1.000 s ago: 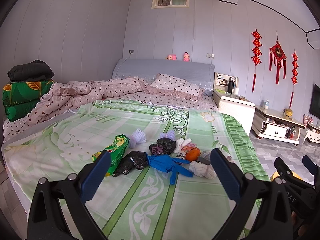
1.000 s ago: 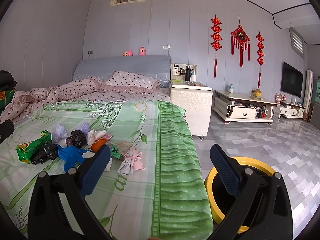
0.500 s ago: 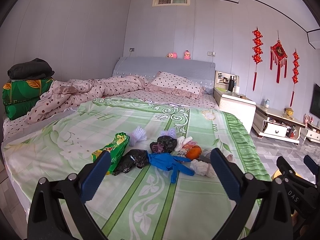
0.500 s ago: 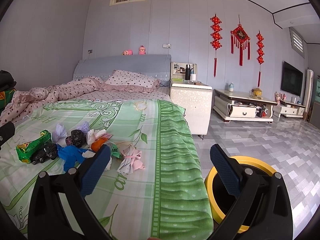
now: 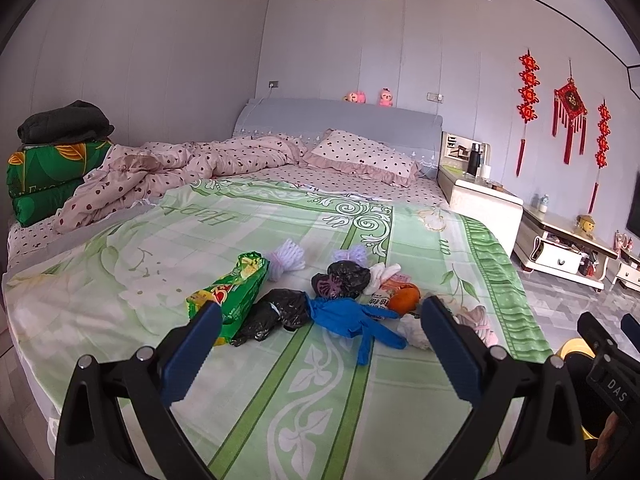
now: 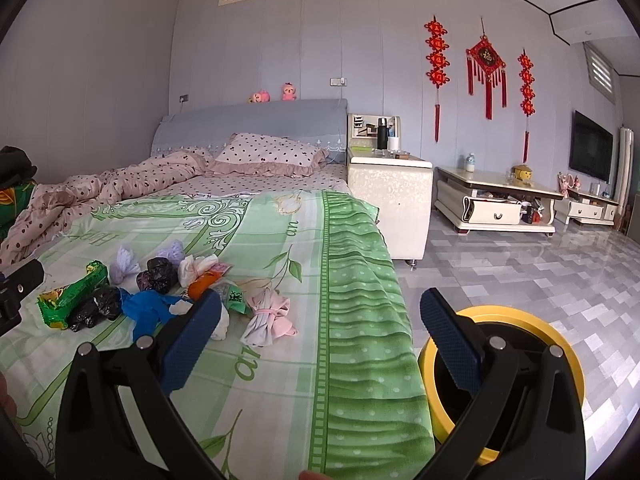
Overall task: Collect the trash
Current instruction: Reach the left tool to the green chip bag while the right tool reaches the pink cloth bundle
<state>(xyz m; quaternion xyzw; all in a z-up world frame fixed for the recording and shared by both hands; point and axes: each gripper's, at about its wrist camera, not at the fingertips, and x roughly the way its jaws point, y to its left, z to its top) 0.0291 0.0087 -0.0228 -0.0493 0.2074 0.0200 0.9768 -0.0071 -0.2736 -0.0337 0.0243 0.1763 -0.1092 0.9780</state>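
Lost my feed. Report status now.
Left hand-held gripper open, empty. Right hand-held gripper open, empty. Trash pile untouched on green bedspread; yellow bin on floor beside bed. Nothing blocking.

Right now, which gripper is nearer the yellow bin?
Right. The right gripper hangs at the bed's edge with the yellow bin just beyond its right finger; the left gripper faces the trash pile.

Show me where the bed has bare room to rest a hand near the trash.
Free: the green sheet between the tongs and the blue glove, and the stretch left of the green wrapper. Crowded: from the wrapper across the black bags to the pink cloth.
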